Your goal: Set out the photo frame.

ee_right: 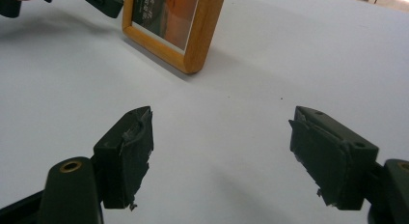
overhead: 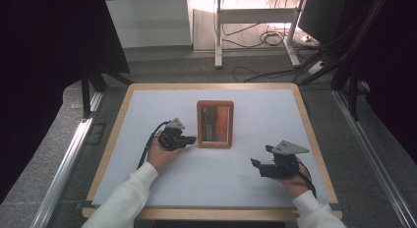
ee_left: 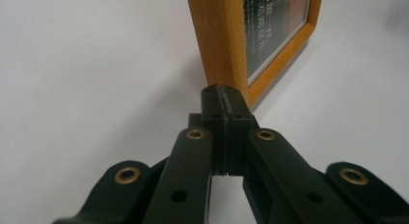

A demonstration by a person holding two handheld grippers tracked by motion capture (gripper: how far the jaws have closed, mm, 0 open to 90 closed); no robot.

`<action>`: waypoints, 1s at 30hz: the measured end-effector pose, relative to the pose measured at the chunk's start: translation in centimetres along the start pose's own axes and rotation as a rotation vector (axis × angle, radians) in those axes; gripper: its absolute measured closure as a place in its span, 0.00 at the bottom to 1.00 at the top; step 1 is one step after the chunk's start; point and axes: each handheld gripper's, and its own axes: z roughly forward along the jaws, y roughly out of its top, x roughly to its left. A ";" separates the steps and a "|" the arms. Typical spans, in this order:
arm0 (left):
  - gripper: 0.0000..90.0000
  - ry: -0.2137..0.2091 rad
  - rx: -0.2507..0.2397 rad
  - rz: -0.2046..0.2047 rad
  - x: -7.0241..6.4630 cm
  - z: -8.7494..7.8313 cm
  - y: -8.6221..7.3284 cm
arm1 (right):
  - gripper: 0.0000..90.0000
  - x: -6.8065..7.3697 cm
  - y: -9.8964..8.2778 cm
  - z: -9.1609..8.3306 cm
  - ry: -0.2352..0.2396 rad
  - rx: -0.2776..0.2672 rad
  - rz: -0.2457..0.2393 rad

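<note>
Standing upright mid-desk (overhead: 147,188) is a wooden picture frame (overhead: 215,124); the left hand-held gripper (overhead: 191,139) (jaws clenched) is nosing its left edge, while the right hand-held gripper (overhead: 256,164) is hovering released, well apart.

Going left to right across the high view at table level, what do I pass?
Left tool, shut, tips at the frame's left edge → wooden picture frame → right tool, open, apart from the frame.
</note>
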 end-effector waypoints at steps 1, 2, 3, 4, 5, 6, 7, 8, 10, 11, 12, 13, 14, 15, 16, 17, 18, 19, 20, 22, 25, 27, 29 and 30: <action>1.00 0.002 -0.002 -0.004 0.0 -0.2 -0.1 | 0.26 0.0 -0.1 0.1 -0.001 0.002 -0.001; 1.00 0.000 -0.004 -0.007 -0.1 -0.3 -0.2 | 0.26 0.1 -0.1 0.1 -0.003 0.004 -0.005; 1.00 0.000 -0.008 -0.009 -0.1 -0.6 -0.4 | 0.26 0.1 -0.1 0.2 -0.005 0.005 -0.007; 1.00 0.000 -0.010 -0.009 -0.2 -0.8 -0.5 | 0.26 0.2 -0.2 0.2 -0.007 0.008 -0.013; 1.00 0.001 -0.014 -0.010 -0.3 -1.1 -0.6 | 0.26 0.3 -0.2 0.3 -0.008 0.008 -0.018; 1.00 0.001 -0.017 -0.010 -0.3 -1.4 -0.7 | 0.26 0.3 -0.3 0.3 -0.008 0.009 -0.020; 1.00 0.000 -0.023 -0.012 -0.4 -1.7 -0.8 | 0.26 0.3 -0.3 0.3 -0.008 0.010 -0.020; 1.00 0.003 -0.027 -0.011 -0.5 -2.0 -0.9 | 0.26 0.3 -0.4 0.4 -0.011 0.012 -0.022; 0.99 0.006 -0.034 -0.013 -0.5 -2.5 -1.1 | 0.26 0.3 -0.4 0.4 -0.017 0.013 -0.020; 0.99 0.010 -0.038 -0.011 -0.6 -2.8 -1.3 | 0.26 0.2 -0.5 0.3 -0.018 0.012 -0.018; 0.98 0.018 -0.043 -0.016 -0.6 -3.1 -1.4 | 0.26 0.2 -0.5 0.3 -0.020 0.007 -0.015; 0.98 0.023 -0.050 -0.020 -0.6 -3.3 -1.6 | 0.26 0.1 -0.5 0.3 -0.022 0.005 -0.014; 0.98 0.024 -0.052 -0.022 -0.6 -3.5 -1.7 | 0.26 0.1 -0.6 0.2 -0.025 0.004 -0.013; 0.98 0.027 -0.056 -0.027 -0.6 -3.9 -2.0 | 0.26 0.1 -0.6 0.2 -0.027 0.003 -0.009; 0.97 0.031 -0.058 -0.031 -0.6 -4.1 -2.1 | 0.26 0.1 -0.6 0.2 -0.028 -0.001 -0.006; 0.96 0.034 -0.062 -0.033 -0.6 -4.4 -2.3 | 0.26 0.1 -0.6 0.1 -0.030 -0.003 -0.007; 0.93 0.040 -0.070 -0.036 -0.7 -4.6 -2.6 | 0.25 0.1 -0.6 0.0 -0.032 -0.005 -0.007; 0.89 0.043 -0.081 -0.045 -0.8 -4.9 -2.9 | 0.25 0.0 -0.6 -0.1 -0.034 -0.010 -0.005; 0.80 0.043 -0.089 -0.057 -1.0 -5.0 -3.2 | 0.25 -0.1 -0.6 -0.2 -0.040 -0.015 -0.003; 0.69 0.047 -0.083 -0.062 -1.3 -5.3 -3.5 | 0.25 -0.3 -0.6 -0.4 -0.048 -0.022 0.008; 0.56 0.062 -0.072 -0.061 -1.9 -5.7 -4.1 | 0.25 -0.6 -0.8 -0.6 -0.058 -0.029 0.030; 0.51 0.072 -0.057 -0.049 -2.3 -6.0 -4.5 | 0.25 -0.7 -0.9 -0.7 -0.065 -0.027 0.036; 0.48 0.088 -0.043 -0.029 -2.6 -6.4 -4.9 | 0.25 -0.8 -1.1 -0.6 -0.073 -0.021 0.028; 0.47 0.091 -0.043 -0.027 -2.7 -6.6 -5.1 | 0.25 -0.8 -1.1 -0.5 -0.078 -0.017 0.022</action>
